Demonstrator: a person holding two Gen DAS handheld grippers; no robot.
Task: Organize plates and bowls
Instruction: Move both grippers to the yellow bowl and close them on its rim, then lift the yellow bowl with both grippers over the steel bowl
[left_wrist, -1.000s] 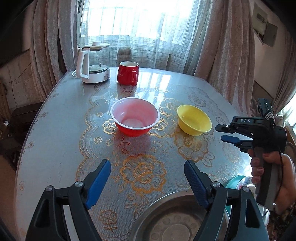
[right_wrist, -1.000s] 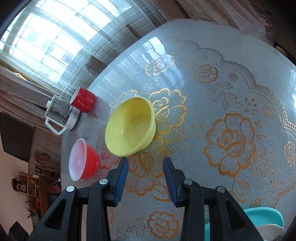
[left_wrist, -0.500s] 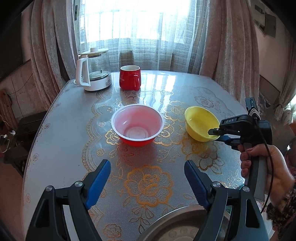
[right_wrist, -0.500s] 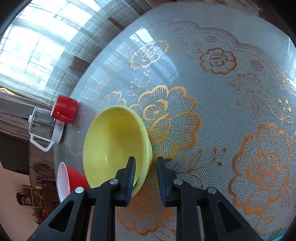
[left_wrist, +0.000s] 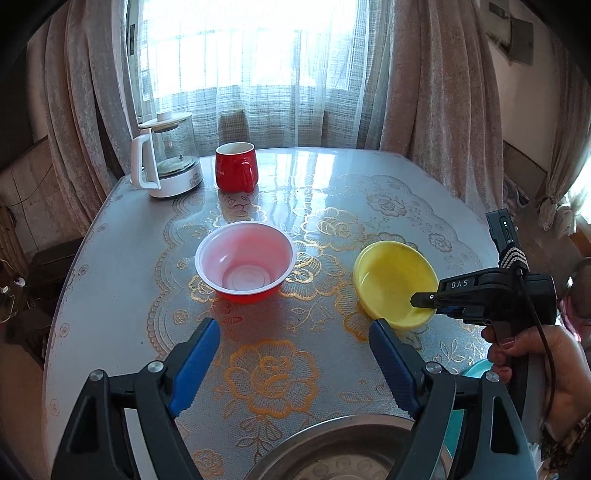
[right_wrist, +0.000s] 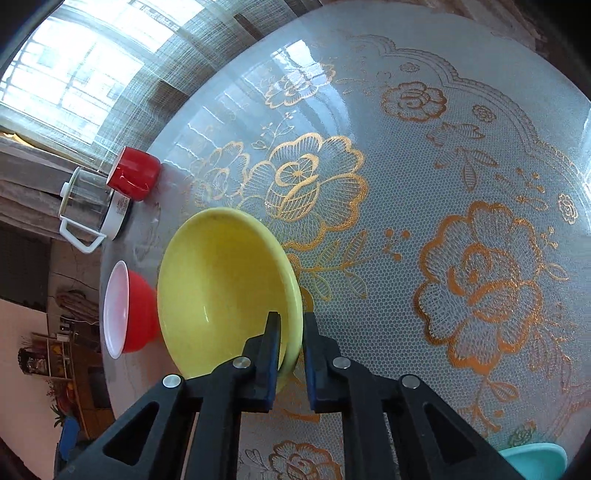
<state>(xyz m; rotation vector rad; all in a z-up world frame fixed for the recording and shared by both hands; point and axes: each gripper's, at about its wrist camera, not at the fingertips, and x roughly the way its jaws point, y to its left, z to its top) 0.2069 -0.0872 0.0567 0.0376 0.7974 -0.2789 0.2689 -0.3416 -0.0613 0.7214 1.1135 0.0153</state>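
Yellow bowl (right_wrist: 221, 291) sits on the table (right_wrist: 424, 166) right of the red bowl (left_wrist: 245, 264), near rim hidden behind the right gripper (right_wrist: 291, 339), which pinches it, narrow. Left gripper (left_wrist: 295, 365) wide, holding nothing, over a cut-off metal plate (left_wrist: 332, 454)

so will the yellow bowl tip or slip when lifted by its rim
The yellow bowl looks rigid and probably light. The right tongs pinch only one rim spot, so it may swing downward. Its glossy surface hints it could slip.
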